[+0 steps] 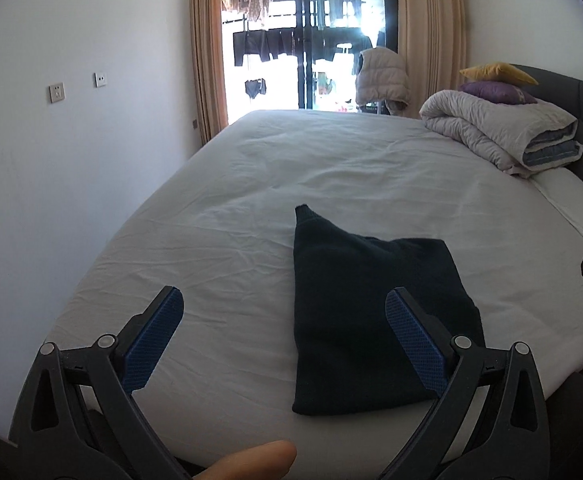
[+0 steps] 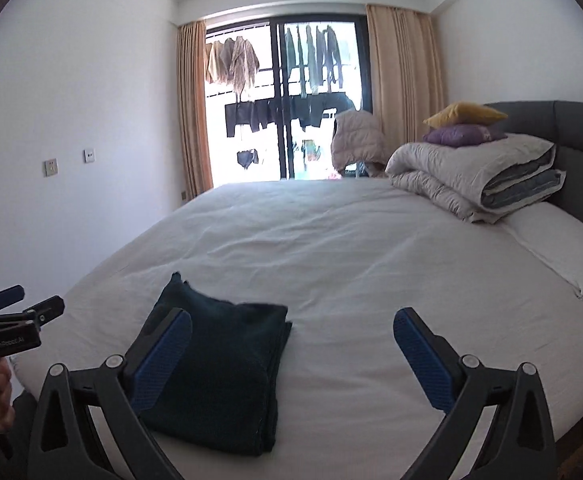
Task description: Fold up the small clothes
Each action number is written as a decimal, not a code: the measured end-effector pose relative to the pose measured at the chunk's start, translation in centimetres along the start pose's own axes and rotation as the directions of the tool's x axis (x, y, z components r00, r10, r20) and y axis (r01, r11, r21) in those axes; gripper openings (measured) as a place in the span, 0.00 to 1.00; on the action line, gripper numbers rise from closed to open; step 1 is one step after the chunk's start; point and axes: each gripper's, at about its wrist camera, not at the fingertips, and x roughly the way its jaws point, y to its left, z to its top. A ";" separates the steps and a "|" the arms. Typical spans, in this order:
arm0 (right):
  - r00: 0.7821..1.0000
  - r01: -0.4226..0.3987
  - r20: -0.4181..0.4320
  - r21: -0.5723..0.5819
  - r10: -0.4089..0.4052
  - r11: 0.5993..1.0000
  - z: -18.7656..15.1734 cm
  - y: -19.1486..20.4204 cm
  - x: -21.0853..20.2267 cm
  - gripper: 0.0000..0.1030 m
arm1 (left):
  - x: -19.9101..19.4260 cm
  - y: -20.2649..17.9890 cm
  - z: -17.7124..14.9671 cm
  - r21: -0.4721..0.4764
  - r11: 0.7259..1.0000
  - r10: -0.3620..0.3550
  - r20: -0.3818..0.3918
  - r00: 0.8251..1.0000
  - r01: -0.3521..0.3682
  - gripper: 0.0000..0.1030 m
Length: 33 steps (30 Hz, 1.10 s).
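On white bed sheet (image 1: 251,184), near edge: dark folded garment (image 1: 363,320) — lying flat, one corner jutting out toward the window. Left gripper (image 1: 283,316) — jaws spread wide, holding nothing. Right gripper (image 2: 293,330) likewise agape, empty. Folded duvet (image 2: 471,176) by headboard, well apart.

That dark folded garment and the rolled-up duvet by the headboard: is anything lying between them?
No. In the right wrist view only bare white sheet stretches from the dark folded garment to the rolled duvet.

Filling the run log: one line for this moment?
left tongs open | right tongs open | dark garment folded on bed, unheld
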 end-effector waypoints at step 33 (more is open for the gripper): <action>0.954 -0.022 -0.296 0.073 0.043 0.997 -4.7 2.1 4.1 1.00 | 6.5 -0.2 -4.5 -0.016 1.000 -0.016 -0.223 0.975 0.012 1.00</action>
